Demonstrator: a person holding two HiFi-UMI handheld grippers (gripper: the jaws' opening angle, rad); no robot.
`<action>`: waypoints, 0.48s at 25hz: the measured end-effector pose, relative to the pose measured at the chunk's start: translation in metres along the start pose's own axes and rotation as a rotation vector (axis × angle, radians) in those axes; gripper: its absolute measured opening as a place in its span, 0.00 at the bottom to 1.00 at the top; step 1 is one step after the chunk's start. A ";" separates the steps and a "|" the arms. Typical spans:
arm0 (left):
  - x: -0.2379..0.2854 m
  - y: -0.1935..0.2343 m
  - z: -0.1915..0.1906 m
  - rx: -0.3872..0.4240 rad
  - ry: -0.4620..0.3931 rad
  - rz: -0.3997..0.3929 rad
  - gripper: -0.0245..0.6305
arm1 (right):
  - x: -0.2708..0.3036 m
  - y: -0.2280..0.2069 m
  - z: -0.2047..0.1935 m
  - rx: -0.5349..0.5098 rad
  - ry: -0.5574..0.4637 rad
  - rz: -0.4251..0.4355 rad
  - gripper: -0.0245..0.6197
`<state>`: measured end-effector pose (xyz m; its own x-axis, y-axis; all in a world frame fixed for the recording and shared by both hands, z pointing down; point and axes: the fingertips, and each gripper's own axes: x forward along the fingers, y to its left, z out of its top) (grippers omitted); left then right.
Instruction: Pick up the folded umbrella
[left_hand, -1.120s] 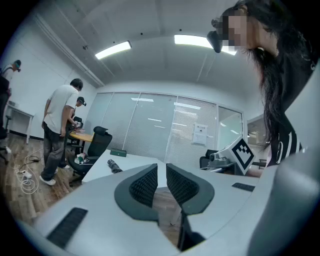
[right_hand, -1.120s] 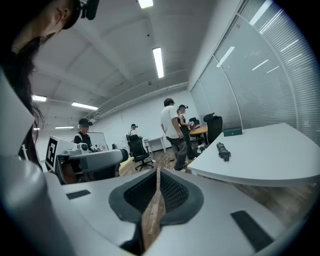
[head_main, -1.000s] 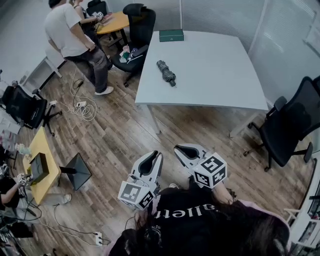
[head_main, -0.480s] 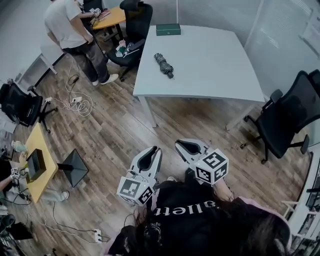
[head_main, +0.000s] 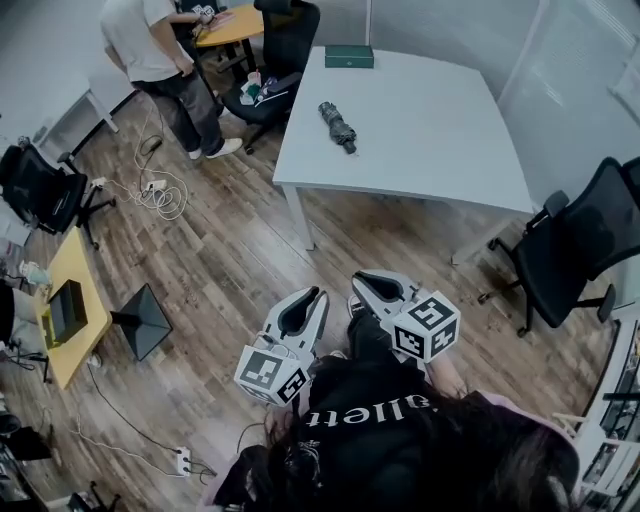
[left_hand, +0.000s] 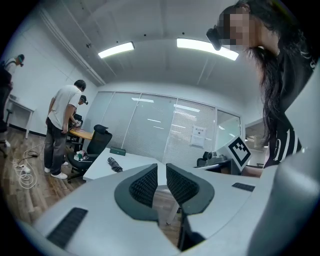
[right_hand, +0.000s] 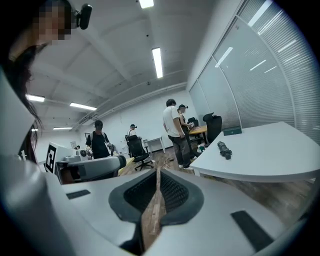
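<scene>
Folded umbrella (head_main: 338, 126) higher in frame, right gripper (right_hand: 157, 175) jaws closed in own view

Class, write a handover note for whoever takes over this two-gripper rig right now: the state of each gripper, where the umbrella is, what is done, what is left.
Left gripper: jaws a narrow gap apart, nothing between them.
Right gripper: shut, empty.
Folded umbrella: lying on the white table, near its left edge in the head view, with a green box at the far edge. Both grippers are well short of the table, over the wood floor.
Done: nothing; the umbrella is untouched.
Left: walk to the table, probably open one gripper wide, close on the umbrella, lift.
</scene>
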<state>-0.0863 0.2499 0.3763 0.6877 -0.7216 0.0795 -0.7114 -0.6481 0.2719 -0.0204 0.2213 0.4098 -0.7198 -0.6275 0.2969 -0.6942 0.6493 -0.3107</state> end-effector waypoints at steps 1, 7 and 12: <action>0.000 0.004 0.000 -0.003 0.002 0.016 0.15 | 0.006 0.001 0.000 0.001 0.004 0.016 0.10; 0.012 0.038 0.004 -0.014 -0.005 0.078 0.15 | 0.047 -0.009 0.004 -0.002 0.035 0.092 0.10; 0.054 0.079 0.011 -0.009 -0.001 0.117 0.15 | 0.085 -0.050 0.021 0.003 0.038 0.118 0.10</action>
<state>-0.1067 0.1570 0.3912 0.5998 -0.7924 0.1108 -0.7855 -0.5569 0.2698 -0.0467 0.1262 0.4315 -0.7963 -0.5298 0.2920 -0.6044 0.7165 -0.3483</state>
